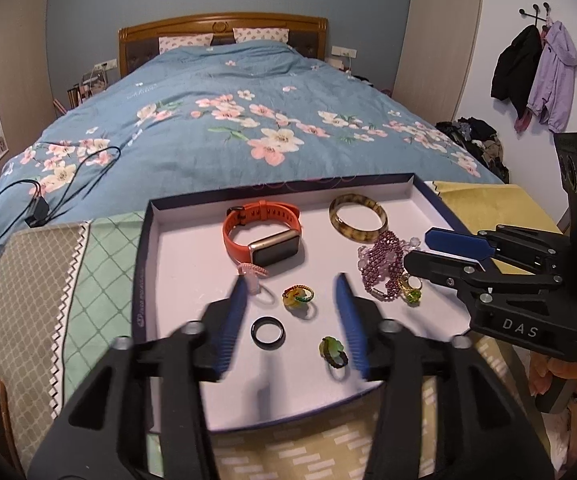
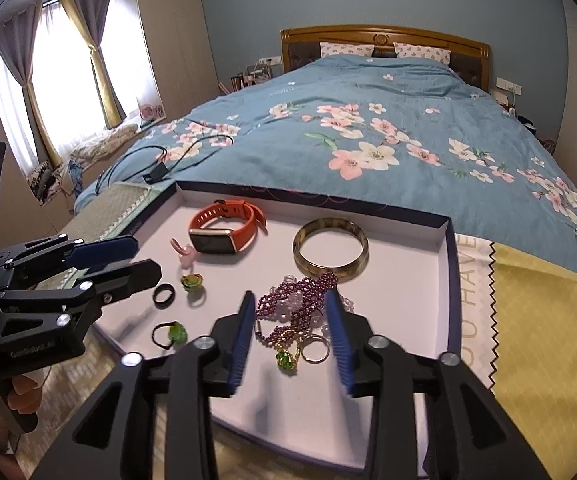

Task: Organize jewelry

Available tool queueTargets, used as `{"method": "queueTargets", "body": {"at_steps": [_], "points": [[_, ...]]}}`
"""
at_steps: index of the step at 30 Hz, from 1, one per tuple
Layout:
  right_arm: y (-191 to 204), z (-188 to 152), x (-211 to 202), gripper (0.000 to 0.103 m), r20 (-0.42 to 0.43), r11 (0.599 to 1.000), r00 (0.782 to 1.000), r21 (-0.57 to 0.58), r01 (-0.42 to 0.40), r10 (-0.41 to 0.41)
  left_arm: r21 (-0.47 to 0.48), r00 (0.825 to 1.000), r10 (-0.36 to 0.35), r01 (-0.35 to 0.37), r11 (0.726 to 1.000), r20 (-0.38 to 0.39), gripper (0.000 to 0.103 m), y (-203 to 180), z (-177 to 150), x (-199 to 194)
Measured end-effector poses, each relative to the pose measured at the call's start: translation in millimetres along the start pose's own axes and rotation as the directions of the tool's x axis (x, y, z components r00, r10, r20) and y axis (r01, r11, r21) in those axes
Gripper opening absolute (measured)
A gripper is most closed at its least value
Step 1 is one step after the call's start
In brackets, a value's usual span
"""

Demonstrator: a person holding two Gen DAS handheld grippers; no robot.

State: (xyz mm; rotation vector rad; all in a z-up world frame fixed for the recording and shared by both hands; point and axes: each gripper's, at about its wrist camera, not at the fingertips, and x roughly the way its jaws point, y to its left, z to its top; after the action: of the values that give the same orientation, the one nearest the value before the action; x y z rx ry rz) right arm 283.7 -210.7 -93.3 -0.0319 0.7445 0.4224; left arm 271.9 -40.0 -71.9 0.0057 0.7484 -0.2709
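A shallow white tray [image 1: 192, 280] with a dark rim holds the jewelry: an orange smartwatch [image 1: 264, 236], an amber bangle [image 1: 358, 216], a purple bead bracelet [image 1: 384, 264], a black ring [image 1: 268, 331], a yellow-green ring [image 1: 298, 296], a green ring [image 1: 333, 351] and a pink ring [image 1: 253, 274]. My left gripper [image 1: 291, 292] is open over the small rings. My right gripper [image 2: 290, 300] is open over the purple bead bracelet [image 2: 296, 300], with a green-stone ring [image 2: 286, 358] and a plain metal ring [image 2: 315, 350] between its fingers. Both hold nothing.
The tray [image 2: 450, 264] rests on patterned cloths at the foot of a bed with a blue floral quilt [image 1: 228, 120]. A black cable and charger [image 1: 36, 212] lie on the quilt at the left. Coats [image 1: 536, 72] hang on the right wall.
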Motion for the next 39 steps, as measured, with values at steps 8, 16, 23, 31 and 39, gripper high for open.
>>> {"method": "queueTargets", "body": {"at_steps": [8, 16, 23, 31, 39], "points": [[2.0, -8.8, -33.8, 0.066, 0.085, 0.999, 0.996, 0.034, -0.005, 0.002, 0.012, 0.994, 0.009, -0.01, 1.0, 0.108, 0.076, -4.6, -9.0, -53.9], [14.3, -32.7, -82.8, 0.095, 0.234, 0.999, 0.971, 0.029, 0.03, -0.036, 0.006, 0.97, 0.05, -0.053, 0.999, 0.236, 0.097, -9.8, -34.6, -107.1], [18.2, -60.3, -119.7, 0.096, 0.335, 0.996, 0.939, 0.071, 0.06, -0.08, -0.018, 0.94, 0.082, -0.08, 0.997, 0.332, 0.097, -15.8, -59.6, -148.3], [37.5, -83.5, -148.8, 0.096, 0.432, 0.988, 0.889, 0.045, 0.145, -0.15, -0.035, 0.894, 0.145, -0.144, 0.989, 0.425, 0.097, -19.9, -83.6, -190.8], [47.4, -94.6, -165.0, 0.096, 0.471, 0.982, 0.863, 0.049, 0.182, -0.184, -0.074, 0.844, 0.18, -0.165, 0.983, 0.506, 0.097, -27.8, -97.2, -227.9]]}}
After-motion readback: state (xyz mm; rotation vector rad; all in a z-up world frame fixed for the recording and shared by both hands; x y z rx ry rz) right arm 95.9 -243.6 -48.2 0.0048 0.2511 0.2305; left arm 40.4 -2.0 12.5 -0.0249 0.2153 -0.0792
